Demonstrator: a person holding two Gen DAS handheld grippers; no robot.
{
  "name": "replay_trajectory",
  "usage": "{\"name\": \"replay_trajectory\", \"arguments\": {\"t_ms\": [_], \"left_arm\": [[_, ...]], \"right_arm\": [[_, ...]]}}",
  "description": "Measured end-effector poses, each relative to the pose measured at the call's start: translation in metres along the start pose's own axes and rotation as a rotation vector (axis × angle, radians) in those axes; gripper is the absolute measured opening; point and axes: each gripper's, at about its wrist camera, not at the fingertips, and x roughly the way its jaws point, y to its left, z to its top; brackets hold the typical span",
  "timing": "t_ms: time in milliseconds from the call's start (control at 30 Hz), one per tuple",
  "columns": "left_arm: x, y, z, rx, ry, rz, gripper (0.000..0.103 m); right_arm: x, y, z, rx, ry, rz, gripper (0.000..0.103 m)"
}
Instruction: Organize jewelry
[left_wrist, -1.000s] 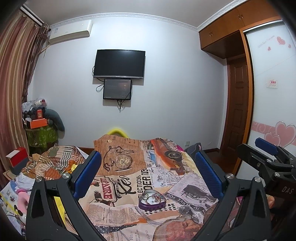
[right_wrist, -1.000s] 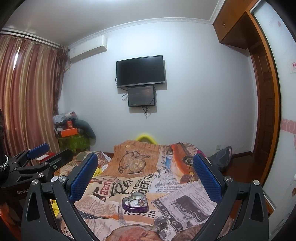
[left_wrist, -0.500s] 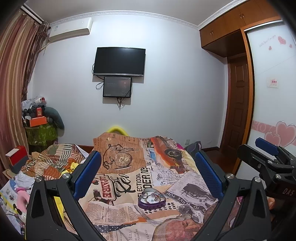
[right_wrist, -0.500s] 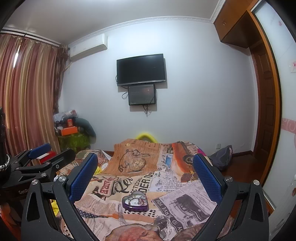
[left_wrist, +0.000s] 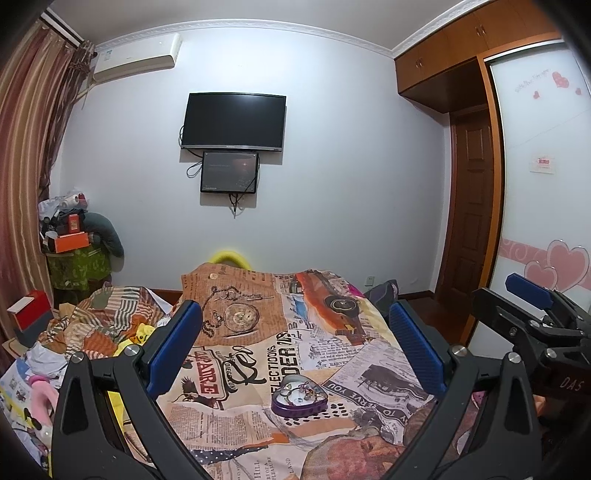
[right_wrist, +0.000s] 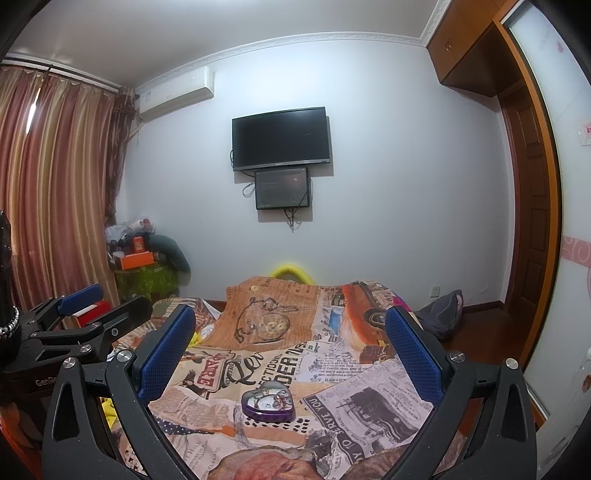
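Both pairs of jaws stand released, wide apart and gripping nothing. The left gripper (left_wrist: 293, 347) frames the purple heart-shaped tin (left_wrist: 299, 397) low in the centre of its view; the right gripper (right_wrist: 290, 349) frames the same tin (right_wrist: 269, 402) lower centre. The tin rests lidless on the newspaper-print bedspread (left_wrist: 258, 369), holding a tangle of small metallic jewelry (left_wrist: 300, 389), its pieces too small to tell apart.

The left view alone shows the right gripper at its right edge and a glossy wardrobe panel with pink hearts (left_wrist: 554, 266). The right view alone shows the left gripper at its left edge and more of the striped curtain (right_wrist: 55, 192).

The finger pads (right_wrist: 168, 354) are blue and ribbed.
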Motion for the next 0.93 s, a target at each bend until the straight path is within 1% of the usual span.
{"name": "replay_trajectory", "arguments": {"t_ms": [567, 800, 933], "left_arm": [[0.006, -0.002, -0.005, 0.004, 0.021, -0.016, 0.102], [0.021, 0.003, -0.008, -0.007, 0.041, -0.009, 0.102], [0.035, 0.008, -0.013, -0.012, 0.071, 0.0, 0.102]], "right_arm": [[0.012, -0.004, -0.005, 0.005, 0.029, -0.006, 0.102], [0.025, -0.012, -0.01, 0.024, 0.06, -0.018, 0.102], [0.034, -0.017, -0.015, 0.032, 0.084, -0.024, 0.102]]}}
